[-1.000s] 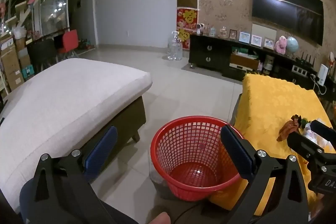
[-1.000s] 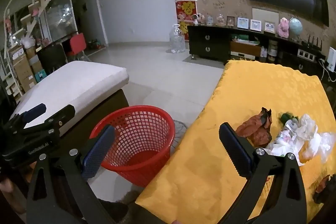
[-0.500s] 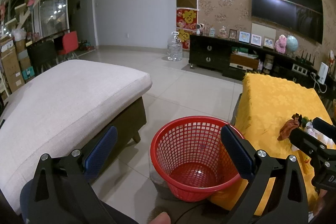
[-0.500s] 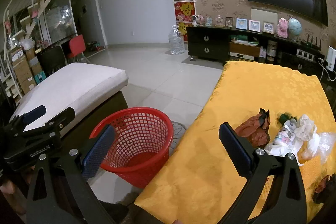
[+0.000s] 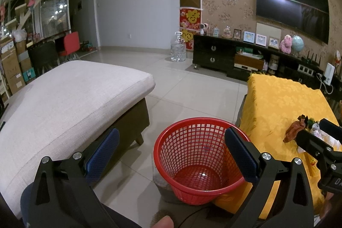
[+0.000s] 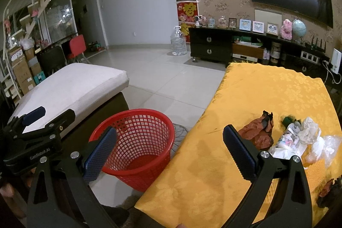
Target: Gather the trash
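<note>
A red mesh basket [image 5: 198, 157] [image 6: 136, 142] stands empty on the tiled floor beside a table under a yellow cloth [image 6: 267, 95] [image 5: 277, 99]. On the cloth lie a crumpled brown wrapper [image 6: 258, 131] [image 5: 296, 128], a small green scrap [image 6: 287, 120], a printed wrapper [image 6: 286, 139], white crumpled paper [image 6: 307, 127] and clear plastic [image 6: 329, 146]. My left gripper [image 5: 171, 151] hangs open above the basket's near side, holding nothing. Over the cloth's near left edge my right gripper [image 6: 168, 149] is open and empty, left of the trash pile.
A beige cushioned ottoman [image 5: 64, 99] [image 6: 70, 84] stands left of the basket. A dark TV cabinet [image 6: 245, 48] with frames and a large water bottle [image 6: 178, 41] line the far wall. Another dark scrap [image 6: 328, 190] lies at the cloth's near right edge.
Both views have risen and tilted slightly; the basket and trash sit a little lower in frame. Both grippers stay open.
</note>
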Demonstrator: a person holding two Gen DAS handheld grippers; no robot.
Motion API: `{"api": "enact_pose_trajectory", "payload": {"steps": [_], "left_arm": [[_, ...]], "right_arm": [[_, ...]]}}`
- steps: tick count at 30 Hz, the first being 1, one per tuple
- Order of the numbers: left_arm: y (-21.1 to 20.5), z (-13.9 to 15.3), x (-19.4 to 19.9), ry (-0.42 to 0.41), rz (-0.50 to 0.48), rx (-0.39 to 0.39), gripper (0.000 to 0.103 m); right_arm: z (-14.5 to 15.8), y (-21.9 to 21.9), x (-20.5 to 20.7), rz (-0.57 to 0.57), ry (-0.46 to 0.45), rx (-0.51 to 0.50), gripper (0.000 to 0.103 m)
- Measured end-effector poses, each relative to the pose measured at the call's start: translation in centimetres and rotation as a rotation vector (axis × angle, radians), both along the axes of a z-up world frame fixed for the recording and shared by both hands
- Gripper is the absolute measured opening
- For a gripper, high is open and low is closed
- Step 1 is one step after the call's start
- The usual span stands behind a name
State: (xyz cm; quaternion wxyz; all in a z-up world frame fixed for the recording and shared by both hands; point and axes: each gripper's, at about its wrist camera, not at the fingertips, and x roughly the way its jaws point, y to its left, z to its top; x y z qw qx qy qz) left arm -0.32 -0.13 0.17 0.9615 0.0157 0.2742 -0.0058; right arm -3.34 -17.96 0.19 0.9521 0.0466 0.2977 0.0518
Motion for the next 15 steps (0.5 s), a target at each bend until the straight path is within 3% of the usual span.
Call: {"api": "enact_pose_trajectory", "payload": {"steps": [15], "left_arm": [[-0.08, -0.09, 0.05, 0.000, 0.000, 0.003, 0.095]], "right_arm": [[0.04, 0.08, 0.00, 0.000, 0.000, -0.001, 0.097]]}}
